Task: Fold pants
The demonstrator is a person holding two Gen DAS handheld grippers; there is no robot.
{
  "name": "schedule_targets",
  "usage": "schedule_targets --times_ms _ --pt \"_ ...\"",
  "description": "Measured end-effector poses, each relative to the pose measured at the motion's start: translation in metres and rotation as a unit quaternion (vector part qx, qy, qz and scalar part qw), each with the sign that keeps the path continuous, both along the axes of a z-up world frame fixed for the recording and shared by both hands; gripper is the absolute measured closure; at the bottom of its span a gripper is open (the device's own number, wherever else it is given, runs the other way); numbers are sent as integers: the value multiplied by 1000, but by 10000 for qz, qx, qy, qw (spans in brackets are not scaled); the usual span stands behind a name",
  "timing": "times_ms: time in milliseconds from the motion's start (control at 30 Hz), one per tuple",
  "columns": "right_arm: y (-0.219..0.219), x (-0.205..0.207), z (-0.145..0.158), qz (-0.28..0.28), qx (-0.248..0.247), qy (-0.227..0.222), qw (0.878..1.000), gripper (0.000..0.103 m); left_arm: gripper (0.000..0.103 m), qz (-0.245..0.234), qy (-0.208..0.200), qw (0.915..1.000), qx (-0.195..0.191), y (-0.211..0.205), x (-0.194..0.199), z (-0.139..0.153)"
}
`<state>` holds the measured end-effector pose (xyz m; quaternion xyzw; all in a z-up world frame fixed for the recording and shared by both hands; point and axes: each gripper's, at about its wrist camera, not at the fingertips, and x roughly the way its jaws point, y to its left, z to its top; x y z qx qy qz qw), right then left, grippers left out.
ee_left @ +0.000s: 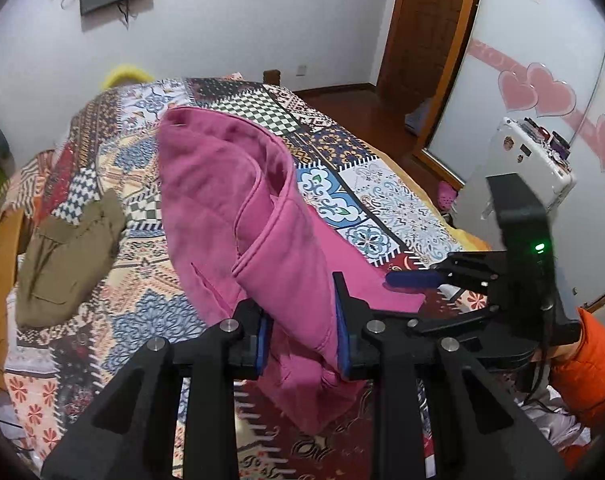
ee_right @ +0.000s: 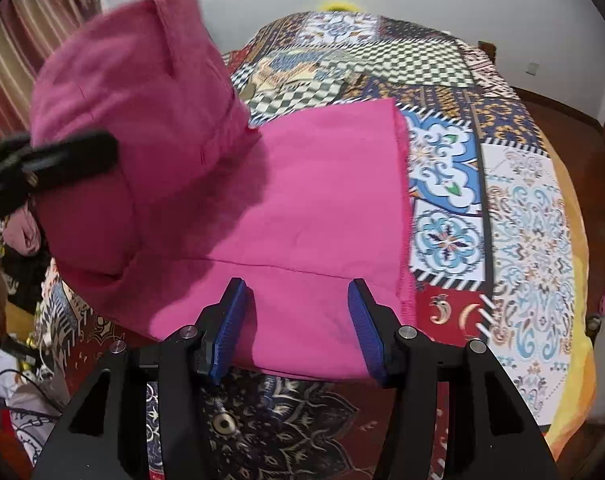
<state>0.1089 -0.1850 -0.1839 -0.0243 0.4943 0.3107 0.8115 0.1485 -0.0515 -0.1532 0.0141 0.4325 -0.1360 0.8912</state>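
Pink pants (ee_left: 230,208) lie on a patchwork bedspread (ee_left: 390,188). My left gripper (ee_left: 302,340) has a bunched edge of the pants between its blue pads and lifts that part, which arches upward; the jaws stand part closed around the cloth. In the right wrist view the flat half of the pants (ee_right: 302,208) lies on the bedspread (ee_right: 522,220), with the lifted part (ee_right: 134,92) rising at left under the left gripper (ee_right: 54,160). My right gripper (ee_right: 298,320) is open just above the near edge of the flat pants; it also shows in the left wrist view (ee_left: 414,280).
An olive garment (ee_left: 66,264) lies on the bed's left side. A white appliance (ee_left: 530,160) stands right of the bed by a mirrored wardrobe door (ee_left: 522,60). Wooden floor (ee_left: 382,108) and door are beyond. Clutter and cables (ee_right: 18,392) lie at the bed's near left.
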Motion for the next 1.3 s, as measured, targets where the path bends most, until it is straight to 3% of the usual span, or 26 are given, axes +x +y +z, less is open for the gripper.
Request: schedule_targets --times_ms 333,733,900,1033,1300 --pt "-43 1 1 -552 -89 -55 9984 54 78 -267 296 9992 19 -29 18 -17" --pt "-59 1 5 -731 51 -67 9973 54 76 -453 867 9951 133 -49 31 -48" --pt "-60 2 4 -754 33 -43 9971 54 62 -483 958 9942 -48 -50 29 -48" --pt "-59 1 4 -752 28 -32 9972 54 62 -550 1043 9929 -148 -52 26 -48" --pt "-58 -1 5 -757 -17 -58 9971 54 62 -641 835 9941 -266 -54 14 -29"
